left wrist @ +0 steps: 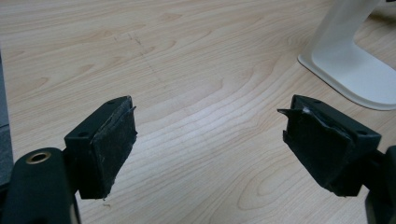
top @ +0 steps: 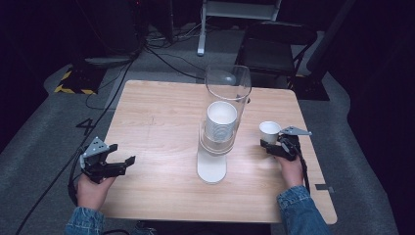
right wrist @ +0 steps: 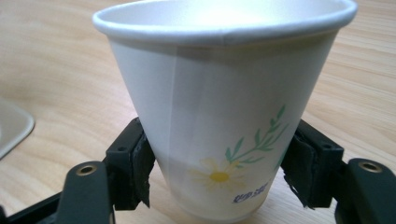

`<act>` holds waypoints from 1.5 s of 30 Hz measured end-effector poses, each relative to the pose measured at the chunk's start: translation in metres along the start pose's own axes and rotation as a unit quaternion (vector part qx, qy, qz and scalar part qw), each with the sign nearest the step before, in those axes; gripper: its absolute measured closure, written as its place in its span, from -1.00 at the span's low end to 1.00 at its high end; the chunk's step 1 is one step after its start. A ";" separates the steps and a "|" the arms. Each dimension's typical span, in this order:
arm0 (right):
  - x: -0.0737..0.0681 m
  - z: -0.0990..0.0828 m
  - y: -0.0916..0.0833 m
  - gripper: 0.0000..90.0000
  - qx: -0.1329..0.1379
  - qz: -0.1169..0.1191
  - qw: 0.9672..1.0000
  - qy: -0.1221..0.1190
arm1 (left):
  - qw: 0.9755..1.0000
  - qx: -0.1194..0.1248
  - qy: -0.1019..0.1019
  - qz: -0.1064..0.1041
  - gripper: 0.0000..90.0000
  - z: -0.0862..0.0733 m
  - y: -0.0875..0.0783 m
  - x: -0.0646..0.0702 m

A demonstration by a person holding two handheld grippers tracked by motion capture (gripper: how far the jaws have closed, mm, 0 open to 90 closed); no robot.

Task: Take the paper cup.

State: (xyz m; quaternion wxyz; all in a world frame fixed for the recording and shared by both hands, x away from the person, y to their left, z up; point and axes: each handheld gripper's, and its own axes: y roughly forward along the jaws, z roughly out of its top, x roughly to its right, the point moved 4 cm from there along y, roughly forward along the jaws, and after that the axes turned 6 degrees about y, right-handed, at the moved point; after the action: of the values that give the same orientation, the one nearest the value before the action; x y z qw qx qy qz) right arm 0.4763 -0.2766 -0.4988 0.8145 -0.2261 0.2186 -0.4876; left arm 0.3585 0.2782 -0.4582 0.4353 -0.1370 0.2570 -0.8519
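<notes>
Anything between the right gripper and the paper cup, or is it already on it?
Nothing in between. In the right gripper view the right gripper has its jaws closed on the lower wall of the paper cup, upright over the table. The cup dispenser stands apart to its left in the high view.

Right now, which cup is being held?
The single cup at the table's right, clamped in the right gripper. The other cups sit stacked in the dispenser.
</notes>
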 end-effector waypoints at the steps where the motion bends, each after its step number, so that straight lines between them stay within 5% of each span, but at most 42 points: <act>1: -0.003 0.000 0.002 -0.27 0.002 0.006 1.000 -0.004 | 1.000 0.001 0.000 -0.001 -0.63 0.000 0.000 0.000; 27: -0.005 -0.012 0.012 -0.29 -0.045 0.002 0.999 -0.008 | 1.000 0.002 0.003 -0.008 -0.63 0.002 0.003 0.001; 30: -0.003 -0.013 0.011 -0.39 -0.049 -0.004 0.999 0.000 | 1.000 0.003 0.001 -0.010 -0.63 0.003 0.003 0.001; 32: -0.001 -0.013 0.010 -0.64 -0.048 -0.002 0.999 0.013 | 1.000 0.003 0.003 -0.010 -0.63 0.003 0.004 0.001; 45: 0.002 0.000 -0.012 -0.99 -0.016 0.006 0.999 0.027 | 1.000 0.006 0.003 -0.011 -0.63 0.005 0.004 0.001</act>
State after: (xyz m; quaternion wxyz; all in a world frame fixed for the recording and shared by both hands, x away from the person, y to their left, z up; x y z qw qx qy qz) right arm 0.4687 -0.2839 -0.4917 0.8074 -0.2245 0.2500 -0.4850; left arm 0.3633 0.2737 -0.4562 0.4264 -0.1348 0.2511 -0.8584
